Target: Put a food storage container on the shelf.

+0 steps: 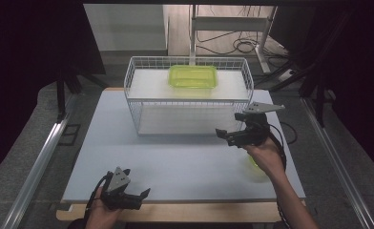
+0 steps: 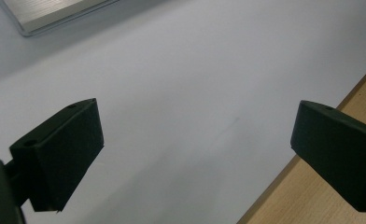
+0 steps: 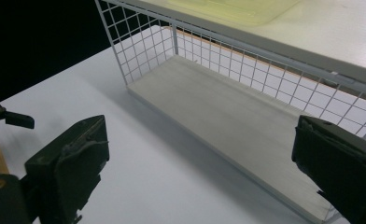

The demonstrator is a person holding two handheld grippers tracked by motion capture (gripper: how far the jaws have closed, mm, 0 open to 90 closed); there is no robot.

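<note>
Two grippers work over a pale grey table [image 1: 175, 162], one at each near corner. At the near left, the left gripper [image 1: 140, 196] sits low by the table's front edge, its jaws spread wide with nothing between them; in the left gripper view they frame bare tabletop and a strip of the wooden edge [image 2: 321, 186]. Further in, at the far middle of the table, stands a white wire rack [image 1: 189, 95] with two shelves. A yellow-green plastic container [image 1: 193, 76] lies on its upper shelf, towards the right of centre; the lower shelf [image 3: 228, 116] is bare. On the right, the right gripper [image 1: 229, 128] hangs just in front of the rack's near right corner, its jaws also spread wide and holding nothing, and pointing left towards the lower shelf. Under that hand, a yellow-green thing [image 1: 254, 164] lies on the table, mostly hidden.
</note>
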